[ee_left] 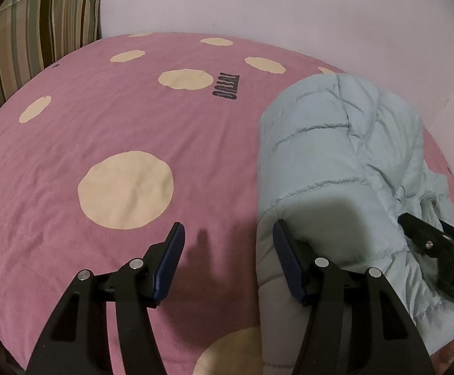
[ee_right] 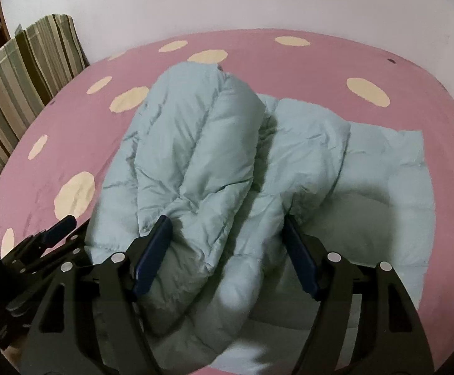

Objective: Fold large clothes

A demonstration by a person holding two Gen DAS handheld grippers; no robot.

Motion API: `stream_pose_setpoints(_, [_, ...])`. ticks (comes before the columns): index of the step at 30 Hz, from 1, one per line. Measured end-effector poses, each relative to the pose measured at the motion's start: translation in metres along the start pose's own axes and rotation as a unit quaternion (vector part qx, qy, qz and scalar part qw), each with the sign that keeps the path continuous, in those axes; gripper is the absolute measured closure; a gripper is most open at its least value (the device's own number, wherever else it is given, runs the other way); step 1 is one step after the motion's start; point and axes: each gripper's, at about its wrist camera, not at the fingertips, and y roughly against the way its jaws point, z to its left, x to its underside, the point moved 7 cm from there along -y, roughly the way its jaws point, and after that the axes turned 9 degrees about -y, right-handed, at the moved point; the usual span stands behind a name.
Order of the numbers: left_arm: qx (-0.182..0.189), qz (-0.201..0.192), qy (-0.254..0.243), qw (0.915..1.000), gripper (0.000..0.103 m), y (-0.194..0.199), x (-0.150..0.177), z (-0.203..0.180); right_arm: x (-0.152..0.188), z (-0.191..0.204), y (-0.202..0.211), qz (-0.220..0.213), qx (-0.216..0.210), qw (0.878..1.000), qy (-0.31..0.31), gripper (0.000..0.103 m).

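Observation:
A light blue puffer jacket [ee_right: 289,162] lies on the pink bed, its sides folded inward into two thick rolls. My right gripper [ee_right: 227,228] hovers over the near end of it, jaws open, with the puffy rolls bulging between the pads. In the left wrist view the jacket [ee_left: 336,156] fills the right side. My left gripper [ee_left: 228,234] stands open at the jacket's left edge; its right finger [ee_left: 286,250] lies against the fabric, and only pink sheet shows between the pads. The right gripper's finger [ee_left: 430,243] pokes in from the right. The left gripper's finger [ee_right: 60,226] shows at lower left.
The bed wears a pink sheet with cream dots [ee_left: 102,125], also the pink sheet [ee_right: 383,62]. Striped cushions [ee_left: 39,31] lean against the white wall [ee_left: 289,6] at the back left; the striped cushions [ee_right: 24,87] show in the right wrist view as well.

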Motion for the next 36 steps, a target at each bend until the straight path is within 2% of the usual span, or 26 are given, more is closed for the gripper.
stream_pose_setpoints(6, [0.001,0.003,0.002,1.0000,0.045,-0.002,0.001,0.000,0.004,0.002,-0.010,0.008,0.007,1.000,0.000,0.031])
stream_pose_setpoints(8, [0.002,0.004,0.002,1.0000,0.045,-0.003,0.001,0.000,0.006,0.003,-0.011,0.014,0.002,1.000,0.000,0.039])
stream_pose_setpoints(10, [0.002,0.004,0.001,1.0000,0.045,-0.002,0.001,0.000,0.008,0.006,-0.013,0.021,-0.005,1.000,0.002,0.053])
stream_pose_setpoints(19, [0.002,0.004,0.001,1.0000,0.045,-0.003,0.002,0.000,0.009,0.014,-0.009,0.016,-0.014,1.000,0.017,0.094])
stream_pose_setpoints(23, [0.003,0.001,0.001,1.0000,0.045,0.001,0.000,0.000,0.005,0.013,0.004,-0.012,-0.018,1.000,0.019,0.098])
stream_pose_setpoints(28, [0.014,-0.026,0.004,0.9996,0.045,0.022,-0.015,-0.002,-0.016,0.002,0.045,-0.076,-0.008,0.997,0.026,0.098])
stream_pose_setpoints(31, [0.025,-0.035,-0.016,0.9990,0.045,0.030,-0.021,-0.017,-0.023,-0.020,0.069,-0.102,0.009,0.994,0.027,0.099])
stream_pose_setpoints(36, [0.051,-0.022,-0.046,0.9974,0.045,0.024,-0.018,-0.053,-0.016,-0.082,0.078,-0.095,0.046,0.994,0.001,0.099])
